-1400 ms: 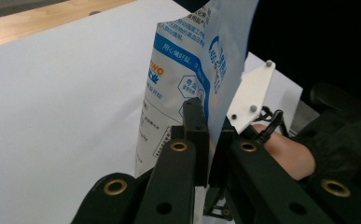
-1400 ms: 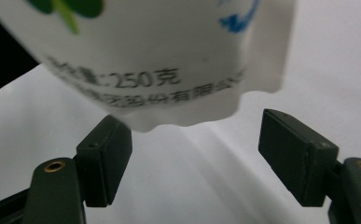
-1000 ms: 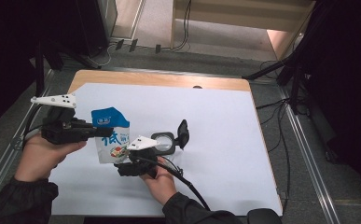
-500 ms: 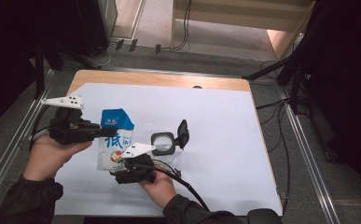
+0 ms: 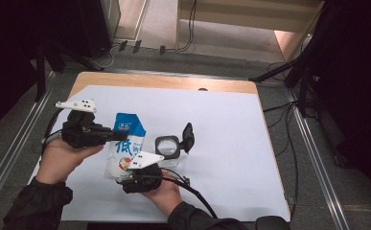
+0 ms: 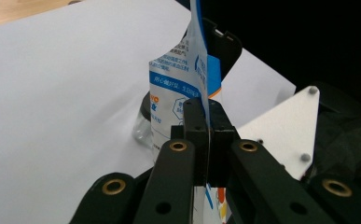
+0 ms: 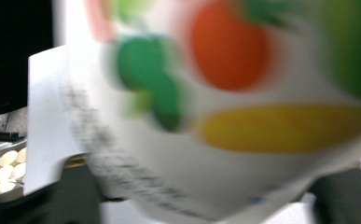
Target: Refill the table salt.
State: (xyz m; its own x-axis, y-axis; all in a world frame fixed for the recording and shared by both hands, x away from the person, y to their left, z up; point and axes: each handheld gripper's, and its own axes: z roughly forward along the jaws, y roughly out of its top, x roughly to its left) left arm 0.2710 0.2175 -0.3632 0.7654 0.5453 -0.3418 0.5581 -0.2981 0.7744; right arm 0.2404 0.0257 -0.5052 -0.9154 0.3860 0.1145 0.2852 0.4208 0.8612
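Your left gripper (image 5: 110, 136) stays clamped on the edge of the pouch (image 5: 124, 148), now nearer you and upright beside the jar (image 5: 168, 145), while your right gripper (image 5: 125, 178) has been closing at its base, grip unclear, so steady it for pouring.

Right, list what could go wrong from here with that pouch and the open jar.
1. The left gripper pinches only a thin edge of the blue-and-white printed pouch, so it may slip out.
2. The right gripper, its fingers just closing, sits low at the pouch; whether it grips is unclear, and the pouch could swing.
3. The clear glass jar with its black hinged lid open stands right beside the pouch and could get knocked over.
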